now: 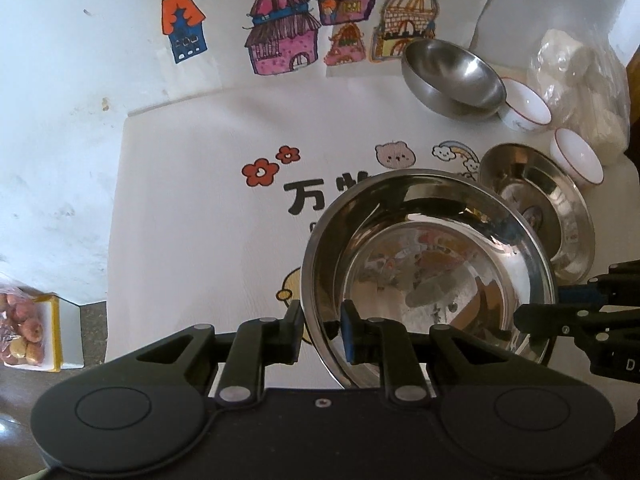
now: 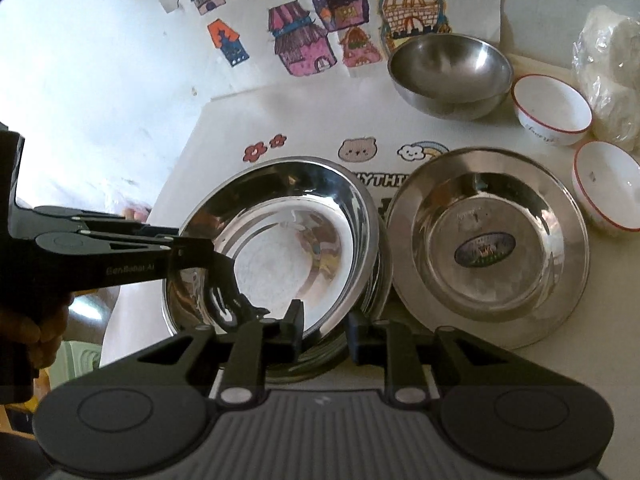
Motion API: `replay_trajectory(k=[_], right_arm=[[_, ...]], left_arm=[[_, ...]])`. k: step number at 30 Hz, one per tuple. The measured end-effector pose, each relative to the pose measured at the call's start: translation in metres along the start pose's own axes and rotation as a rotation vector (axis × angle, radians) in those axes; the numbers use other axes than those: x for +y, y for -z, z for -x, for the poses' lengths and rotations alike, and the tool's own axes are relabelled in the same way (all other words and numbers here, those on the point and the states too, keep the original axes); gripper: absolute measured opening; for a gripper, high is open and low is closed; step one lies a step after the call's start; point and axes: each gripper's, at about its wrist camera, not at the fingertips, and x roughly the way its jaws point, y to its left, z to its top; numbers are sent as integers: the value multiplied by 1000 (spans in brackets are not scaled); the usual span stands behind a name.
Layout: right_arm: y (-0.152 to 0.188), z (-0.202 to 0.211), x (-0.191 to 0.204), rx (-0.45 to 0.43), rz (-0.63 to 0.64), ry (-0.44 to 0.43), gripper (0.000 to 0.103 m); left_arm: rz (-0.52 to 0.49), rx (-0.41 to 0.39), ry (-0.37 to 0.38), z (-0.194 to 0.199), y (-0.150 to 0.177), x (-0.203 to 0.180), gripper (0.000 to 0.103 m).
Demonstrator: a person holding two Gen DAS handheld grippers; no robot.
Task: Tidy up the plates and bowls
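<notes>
Left wrist view looked down along the left gripper [image 1: 322,334], whose jaws were clenched on the near rim of a steel plate [image 1: 428,272], one finger outside the rim and the blue-padded one inside. The plate sat tilted, its far edge raised toward the camera's upper field, which suggested it was being carried clear of the worktop [image 1: 200,220] rather than resting flat; gripping the thin rim was probably the only purchase such a shallow, slippery dish allowed.

In the right wrist view the right gripper [image 2: 324,338] straddled the same plate's rim on its own side with a gap visible between its fingers, so its jaws looked released or only loosely closing; I could not tell whether they touched the metal. It was likely placed there to steady the plate against swinging from a one-sided hold.

Just beside the carried plate lay a second steel plate [image 2: 488,248], flat on the worktop with a sticker at its centre. Stacking the two seemed the step in hand, since the held one hung close to its left edge. Farther back stood a steel bowl [image 2: 450,74], and to the right two white bowls with red rims [image 2: 552,114] [image 2: 608,186], near each other but not nested. A plastic bag of white items [image 2: 612,80] sat behind them.
</notes>
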Motion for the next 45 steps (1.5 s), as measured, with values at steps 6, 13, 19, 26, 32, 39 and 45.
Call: replay_trajectory(k=[6, 13, 19, 26, 32, 39, 45], right_arm=[[3, -2, 1, 28, 16, 1, 28], [1, -5, 1, 44, 38, 11, 29], [0, -7, 4, 40, 61, 18, 32], [2, 0, -3, 30, 51, 12, 43], [2, 11, -7, 7, 56, -3, 58], [5, 35, -30, -63, 4, -7, 88], [12, 57, -64, -108, -80, 23, 103]], left_arm=[[-28, 19, -15, -4, 4, -7, 23], [-24, 26, -28, -8, 6, -8, 24], [-23, 13, -37, -9, 2, -9, 26], [-16, -22, -65, 0, -5, -11, 49], [-28, -64, -126, 6, -14, -19, 78], [-67, -105, -143, 5, -34, -42, 90], [-129, -139, -80, -1, -54, -75, 102]])
